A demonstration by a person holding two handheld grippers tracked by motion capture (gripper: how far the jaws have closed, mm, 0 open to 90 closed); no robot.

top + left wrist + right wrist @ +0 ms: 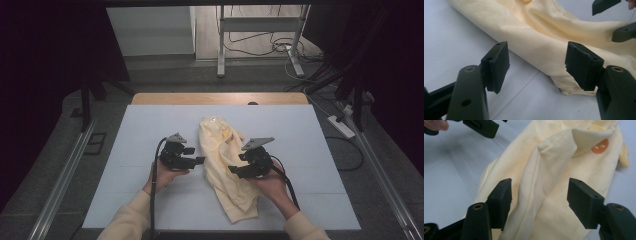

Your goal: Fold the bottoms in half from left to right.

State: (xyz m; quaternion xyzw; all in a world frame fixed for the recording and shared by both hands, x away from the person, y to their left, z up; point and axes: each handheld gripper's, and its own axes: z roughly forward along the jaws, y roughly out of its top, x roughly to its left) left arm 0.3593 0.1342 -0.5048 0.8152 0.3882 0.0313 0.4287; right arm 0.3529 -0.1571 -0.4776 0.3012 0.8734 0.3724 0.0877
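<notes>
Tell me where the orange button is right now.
In the right gripper view, the orange button sits at upper right on the pale yellow garment, just under a folded flap, beyond the right gripper.

High overhead view; two close gripper views sharing the cloth (226, 160).

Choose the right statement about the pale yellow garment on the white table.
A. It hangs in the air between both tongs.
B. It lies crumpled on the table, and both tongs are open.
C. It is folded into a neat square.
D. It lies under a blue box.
B: the yellow garment lies crumpled on the table, while the left tongs and right tongs stand open, gripping nothing.
</notes>
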